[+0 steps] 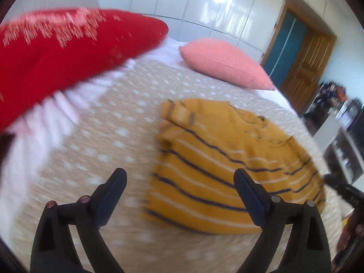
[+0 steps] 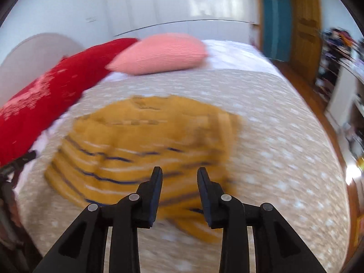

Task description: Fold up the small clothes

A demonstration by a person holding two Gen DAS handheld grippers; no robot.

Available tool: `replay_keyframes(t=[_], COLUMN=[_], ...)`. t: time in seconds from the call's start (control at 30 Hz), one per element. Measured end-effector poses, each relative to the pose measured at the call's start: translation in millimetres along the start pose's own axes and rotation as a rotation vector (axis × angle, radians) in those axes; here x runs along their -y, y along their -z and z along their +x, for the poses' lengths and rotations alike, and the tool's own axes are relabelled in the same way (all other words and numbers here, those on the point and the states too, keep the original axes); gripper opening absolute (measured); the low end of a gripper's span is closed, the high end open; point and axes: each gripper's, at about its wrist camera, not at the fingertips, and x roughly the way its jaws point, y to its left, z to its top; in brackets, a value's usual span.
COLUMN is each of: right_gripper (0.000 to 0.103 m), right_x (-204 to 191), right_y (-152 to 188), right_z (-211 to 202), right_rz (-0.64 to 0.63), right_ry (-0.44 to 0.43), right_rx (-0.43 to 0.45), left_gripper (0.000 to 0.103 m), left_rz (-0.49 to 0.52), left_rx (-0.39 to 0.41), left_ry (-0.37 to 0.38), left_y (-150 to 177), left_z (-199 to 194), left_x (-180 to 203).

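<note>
A small mustard-yellow top with dark and white stripes (image 1: 218,166) lies partly folded on the beige dotted bedspread (image 1: 109,132). My left gripper (image 1: 179,175) is wide open and empty, above the bedspread at the garment's near left edge. In the right wrist view the same top (image 2: 145,141) lies ahead, blurred by motion. My right gripper (image 2: 179,173) is open and empty, above the garment's near edge. The right gripper's black frame (image 1: 345,191) shows at the right edge of the left wrist view.
A red embroidered pillow (image 1: 68,50) and a pink pillow (image 1: 225,63) lie at the head of the bed. White wardrobe doors (image 1: 204,4) stand behind. A wooden door (image 1: 304,68) and cluttered shelves (image 1: 341,132) are at the right, past the bed's edge.
</note>
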Motion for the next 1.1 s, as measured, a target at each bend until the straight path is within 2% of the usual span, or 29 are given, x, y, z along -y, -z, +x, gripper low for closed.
replay_keyframes(t=[0.1,0.17,0.27,0.33,0.37,0.47,0.53,0.6,0.67,0.77,0.9,0.93,0.97,1.0,1.03,1.1], right_gripper=[0.033,0.033,0.034,0.038,0.041,0.042,0.042,0.042,0.042,0.042,0.042,0.05,0.059,0.062,0.066,0.066], right_x=[-38,-61,-77,-85,-90,-96,-92,-86,-86,-100,-132,-139,-150,-160,-176,-189], right_y=[-15,-20,-26,-40,-48,-65,-74,-77,-71,-53,-45,-43,-41,-39,-40,-44], right_z=[40,72,135,152,161,164,148,118,96,92,121,134,152,167,175,177], right_rz=[-0.069,-0.12,-0.179,-0.218,-0.238,-0.226,-0.19,-0.129,-0.091,-0.073,-0.05,-0.049,-0.065,-0.109,-0.198,-0.272], right_ry=[-0.039,-0.047,0.031,0.083,0.122,0.158,0.145,0.126,0.088,0.049,-0.005,-0.015,0.011,0.067,0.144,0.193], right_rx=[-0.061,-0.111,-0.207,-0.155,-0.158,-0.189,-0.137,-0.067,-0.054,-0.102,-0.173,-0.2,-0.258,-0.287,-0.274,-0.282], left_gripper=[0.094,0.094,0.094,0.095,0.095,0.095,0.095,0.095,0.095,0.095,0.095,0.095,0.095,0.095,0.095,0.095], left_rz=[-0.021,-0.024,-0.091,-0.112,-0.108,-0.124,-0.149,-0.168,-0.192,-0.282,-0.408,-0.434,-0.46,-0.481,-0.504,-0.518], left_rx=[-0.058,-0.071,-0.037,-0.013,-0.003,0.015,0.038,0.078,0.099,0.094,0.079,0.075,0.069,0.064,0.055,0.05], left_ry=[0.027,0.035,0.119,0.12,0.116,0.154,0.157,0.113,0.063,0.028,0.019,0.009,0.005,0.012,0.027,0.046], left_y=[9,13,13,11,8,2,-2,-5,-10,-14,-14,-13,-12,-11,-11,-11], left_z=[33,42,37,31,27,15,7,0,-3,-5,-3,-3,-2,0,1,1], left_x=[2,-2,-19,-27,-29,-41,-53,-66,-81,-111,-149,-157,-165,-170,-177,-183])
